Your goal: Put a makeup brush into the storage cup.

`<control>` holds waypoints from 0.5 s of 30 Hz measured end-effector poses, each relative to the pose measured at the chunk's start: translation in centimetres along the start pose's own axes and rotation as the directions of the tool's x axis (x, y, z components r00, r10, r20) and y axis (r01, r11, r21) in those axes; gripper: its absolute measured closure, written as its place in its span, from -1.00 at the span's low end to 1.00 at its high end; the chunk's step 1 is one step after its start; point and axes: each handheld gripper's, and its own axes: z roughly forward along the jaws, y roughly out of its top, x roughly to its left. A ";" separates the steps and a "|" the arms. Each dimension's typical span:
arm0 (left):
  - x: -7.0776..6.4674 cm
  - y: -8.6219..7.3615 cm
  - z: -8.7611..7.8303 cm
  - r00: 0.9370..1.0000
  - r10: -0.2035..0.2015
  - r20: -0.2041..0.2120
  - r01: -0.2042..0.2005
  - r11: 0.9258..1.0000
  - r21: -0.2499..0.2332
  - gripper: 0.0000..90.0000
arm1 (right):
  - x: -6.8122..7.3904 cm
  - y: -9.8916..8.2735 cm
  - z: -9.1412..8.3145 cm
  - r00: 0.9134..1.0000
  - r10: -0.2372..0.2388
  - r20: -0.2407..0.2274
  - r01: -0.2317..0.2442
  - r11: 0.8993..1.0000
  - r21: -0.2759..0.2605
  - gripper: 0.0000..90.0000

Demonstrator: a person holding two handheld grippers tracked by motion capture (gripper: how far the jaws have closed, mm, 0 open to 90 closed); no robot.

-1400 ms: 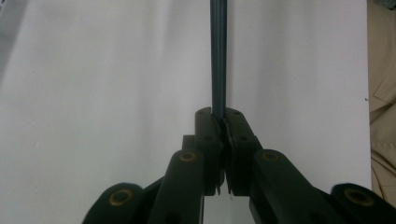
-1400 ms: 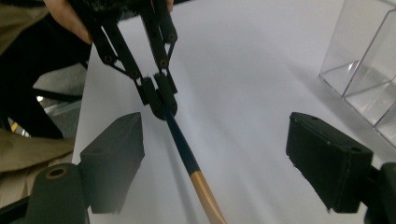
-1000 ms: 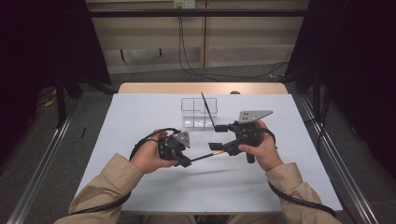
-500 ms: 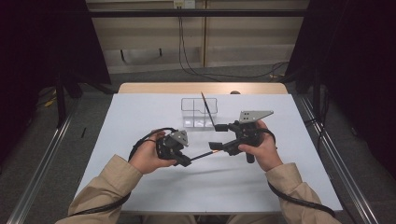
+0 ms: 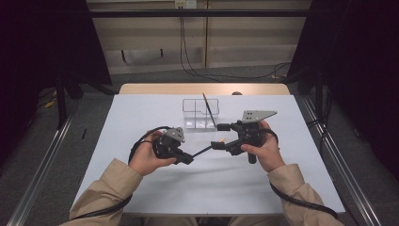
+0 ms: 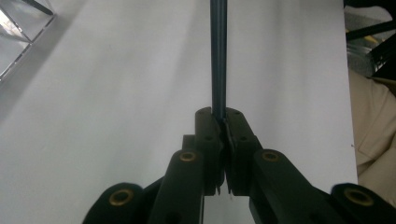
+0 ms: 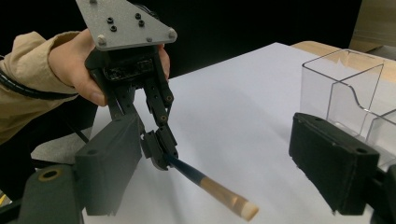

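Observation:
My left gripper is shut on the dark end of a slim brush, which points up and right across the white table. The brush's tan end reaches between the jaws of my right gripper. Those jaws stand open, wide on either side of the tip, and neither pad touches it. In the right gripper view the left gripper faces me, held in a hand with a beige sleeve. A clear divided box stands behind the grippers, with another dark stick leaning in it.
A wooden strip runs along the table's far edge. Metal rails flank the table on both sides, and cables trail over the floor beyond. White tabletop stretches left of the box and in front of both hands.

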 end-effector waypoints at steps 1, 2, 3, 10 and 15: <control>0.0 0.0 0.0 1.000 -0.006 -0.001 0.006 1.000 -0.012 0.91 | 0.0 0.0 0.0 1.000 0.000 0.001 0.000 1.000 -0.003 -0.63; 0.1 -0.1 0.0 1.000 -0.009 0.001 0.009 1.000 -0.024 0.91 | 0.0 0.1 0.0 1.000 0.001 0.000 -0.001 1.000 -0.004 -0.63; 0.1 -0.1 -0.1 1.000 -0.008 -0.003 0.008 0.999 -0.035 0.91 | -0.1 0.1 -0.1 1.000 0.001 0.001 -0.001 1.000 -0.003 -0.64; 0.3 -0.5 -0.2 0.998 -0.055 0.014 0.057 0.991 -0.123 0.91 | -0.1 0.1 -0.2 1.000 0.003 0.005 -0.003 1.000 -0.010 -0.65; 0.3 -0.8 -0.2 0.997 -0.070 0.020 0.072 0.978 -0.193 0.91 | -0.1 0.2 -0.2 1.000 0.000 0.010 0.000 1.000 -0.013 -0.65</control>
